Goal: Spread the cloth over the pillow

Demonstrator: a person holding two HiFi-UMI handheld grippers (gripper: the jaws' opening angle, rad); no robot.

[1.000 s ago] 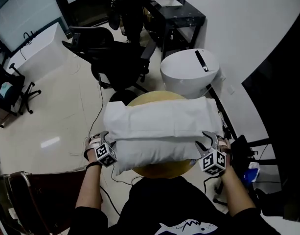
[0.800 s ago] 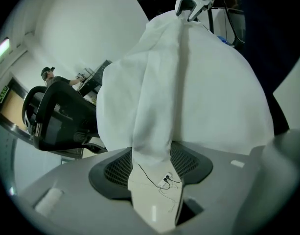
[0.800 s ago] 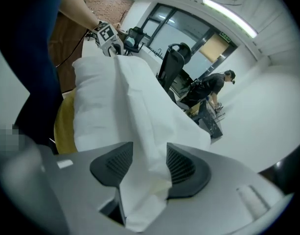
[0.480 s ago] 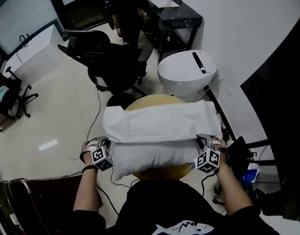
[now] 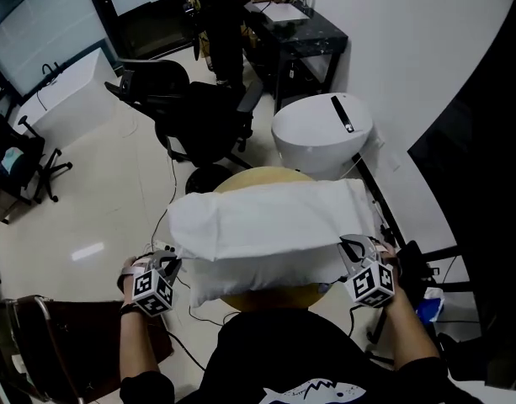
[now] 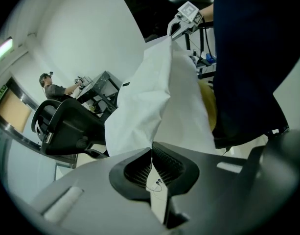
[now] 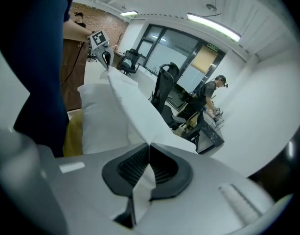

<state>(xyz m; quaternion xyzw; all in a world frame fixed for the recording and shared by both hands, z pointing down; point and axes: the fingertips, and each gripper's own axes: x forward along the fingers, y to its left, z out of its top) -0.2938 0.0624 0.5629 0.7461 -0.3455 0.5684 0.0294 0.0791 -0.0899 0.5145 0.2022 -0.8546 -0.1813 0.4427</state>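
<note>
Left gripper [image 5: 167, 260], right gripper [image 5: 353, 245]: each clamped shut on near corner of cloth [image 5: 266, 217]; right jaws just closed. Cloth on pillow [image 5: 258, 276], near edge raised. Remaining, likely: draw cloth over bare near side, release.

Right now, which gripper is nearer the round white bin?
Right. The right gripper grips the cloth at the end of the pillow nearest the bin; the left gripper is at the opposite end.
</note>
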